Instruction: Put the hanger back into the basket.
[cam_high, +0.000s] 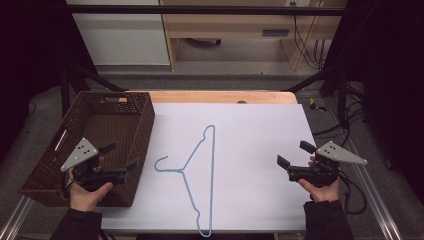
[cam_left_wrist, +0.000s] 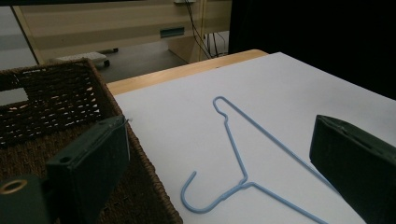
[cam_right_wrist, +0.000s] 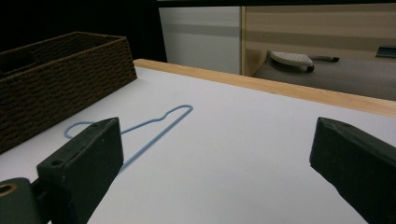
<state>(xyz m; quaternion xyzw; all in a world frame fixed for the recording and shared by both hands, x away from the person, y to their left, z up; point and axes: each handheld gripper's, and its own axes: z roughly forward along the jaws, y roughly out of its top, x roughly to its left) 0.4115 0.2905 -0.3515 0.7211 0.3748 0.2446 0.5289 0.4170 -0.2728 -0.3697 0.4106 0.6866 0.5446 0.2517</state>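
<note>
A light blue wire hanger (cam_high: 212, 175) lies flat on the white table top (cam_high: 260, 130), its hook toward the left. My left gripper (cam_high: 122, 155) is held over the near right corner of a brown wicker basket (cam_high: 145, 125), jaws wide open and holding nothing. In the left gripper view the hanger (cam_left_wrist: 237, 154) lies ahead between the open jaws of the left gripper (cam_left_wrist: 219, 154), beside the basket (cam_left_wrist: 56, 107). At the table's right edge my right gripper (cam_high: 294, 153) is open with nothing in it. The right gripper view has the hanger (cam_right_wrist: 159, 128) and basket (cam_right_wrist: 60, 74) beyond the right gripper (cam_right_wrist: 215, 154).
The basket looks empty inside. A wooden strip (cam_high: 220, 96) borders the table's far edge. Metal frame rails (cam_high: 372, 195) run along both sides, with dark cables at the right. Cabinets and a desk stand on the floor behind the table.
</note>
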